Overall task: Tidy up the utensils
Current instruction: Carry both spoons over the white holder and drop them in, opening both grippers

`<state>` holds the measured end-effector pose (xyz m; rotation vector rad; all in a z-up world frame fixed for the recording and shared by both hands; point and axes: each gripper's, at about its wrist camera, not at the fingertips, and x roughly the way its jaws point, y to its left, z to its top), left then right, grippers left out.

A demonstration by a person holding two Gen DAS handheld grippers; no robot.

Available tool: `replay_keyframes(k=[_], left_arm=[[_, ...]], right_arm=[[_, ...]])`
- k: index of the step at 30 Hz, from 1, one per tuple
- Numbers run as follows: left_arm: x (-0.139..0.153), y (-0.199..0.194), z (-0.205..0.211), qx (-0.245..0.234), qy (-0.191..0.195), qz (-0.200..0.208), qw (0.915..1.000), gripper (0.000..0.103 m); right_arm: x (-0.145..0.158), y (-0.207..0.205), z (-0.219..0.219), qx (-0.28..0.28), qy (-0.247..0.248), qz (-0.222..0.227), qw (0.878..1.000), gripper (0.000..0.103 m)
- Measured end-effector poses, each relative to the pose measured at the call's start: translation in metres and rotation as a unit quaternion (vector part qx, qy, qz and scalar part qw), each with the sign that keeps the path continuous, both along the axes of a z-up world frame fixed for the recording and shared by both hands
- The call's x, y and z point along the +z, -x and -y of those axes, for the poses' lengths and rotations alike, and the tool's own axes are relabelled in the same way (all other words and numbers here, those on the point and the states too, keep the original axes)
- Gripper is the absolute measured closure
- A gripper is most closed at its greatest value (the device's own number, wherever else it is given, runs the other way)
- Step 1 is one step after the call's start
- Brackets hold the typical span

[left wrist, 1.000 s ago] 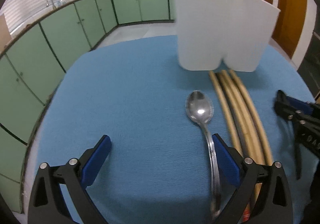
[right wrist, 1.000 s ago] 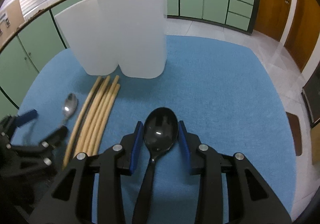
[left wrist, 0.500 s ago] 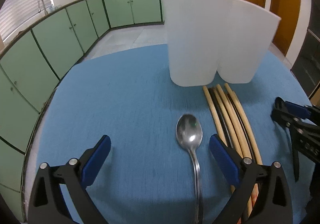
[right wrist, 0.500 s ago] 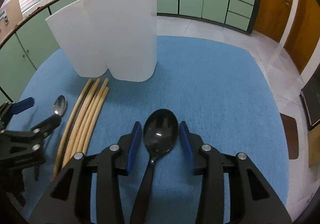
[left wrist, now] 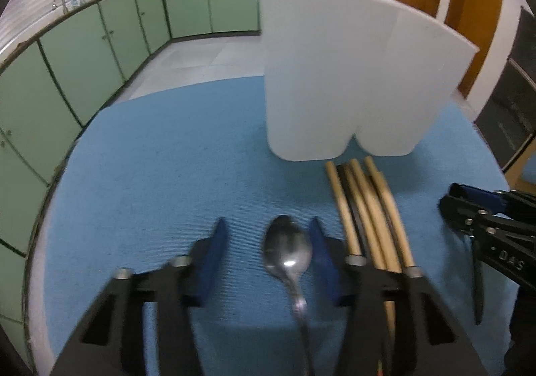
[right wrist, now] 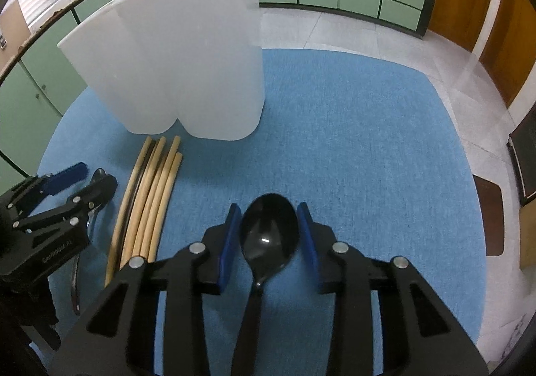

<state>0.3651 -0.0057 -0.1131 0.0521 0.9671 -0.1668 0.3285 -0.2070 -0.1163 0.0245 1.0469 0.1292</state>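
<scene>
Two spoons are in play. Left tool (left wrist: 266, 253), jaws just closing, brackets the steel spoon (left wrist: 287, 250) on the desk (left wrist: 167, 158) without gripping; centre it first. Right tool (right wrist: 269, 231) flanks the black spoon (right wrist: 269, 235); grip unclear.

Blue table cover (left wrist: 160, 154) looked like matt woven cloth; white holder (left wrist: 338, 81) was smooth, matt, translucent plastic. Steel spoon (left wrist: 287, 250) was shiny metal, black spoon (right wrist: 269, 230) glossy plastic. Tan sticks (right wrist: 150, 191) looked like smooth wood or bamboo, matt.
</scene>
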Motion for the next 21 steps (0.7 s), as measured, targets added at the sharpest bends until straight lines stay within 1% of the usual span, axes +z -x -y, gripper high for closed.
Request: replay_keyframes(k=[1, 2, 4, 6, 8, 10, 13, 16, 19, 21], left_arm=[[0.001, -0.001, -0.001, -0.005, 0.014, -0.001, 0.9999, 0.075], [0.001, 0.003, 0.001, -0.006, 0.022, -0.001, 0.9997, 0.075], [0.006, 0.007, -0.002, -0.011, 0.041, 0.011, 0.999, 0.075], [0.015, 0.016, -0.006, -0.017, 0.058, 0.037, 0.9975, 0.075], [0.021, 0.03, -0.011, -0.025, 0.075, 0.064, 0.9948, 0.075], [0.033, 0.046, -0.014, -0.035, 0.092, 0.104, 0.9897, 0.075], [0.044, 0.059, -0.018, -0.036, 0.101, 0.15, 0.9829, 0.075], [0.051, 0.07, -0.018, -0.031, 0.111, 0.184, 0.9762, 0.075], [0.059, 0.079, -0.006, -0.027, 0.103, 0.207, 0.9726, 0.075], [0.062, 0.082, -0.007, -0.028, 0.104, 0.218, 0.9699, 0.075]], right_arm=[[0.001, 0.002, 0.001, 0.004, -0.009, 0.006, 1.0, 0.07], [0.005, 0.006, 0.003, 0.011, -0.022, 0.027, 0.999, 0.07], [0.014, 0.015, 0.003, 0.023, -0.023, 0.07, 0.997, 0.07], [0.022, 0.026, 0.003, 0.031, -0.016, 0.111, 0.993, 0.07], [0.033, 0.034, 0.007, 0.039, -0.029, 0.147, 0.988, 0.07], [0.044, 0.037, 0.011, 0.045, -0.041, 0.177, 0.982, 0.07], [0.059, 0.048, 0.007, 0.058, -0.031, 0.225, 0.972, 0.07], [0.069, 0.058, 0.004, 0.071, -0.035, 0.25, 0.965, 0.07], [0.078, 0.062, 0.009, 0.07, -0.045, 0.272, 0.959, 0.071], [0.081, 0.064, 0.012, 0.067, -0.05, 0.286, 0.954, 0.071]])
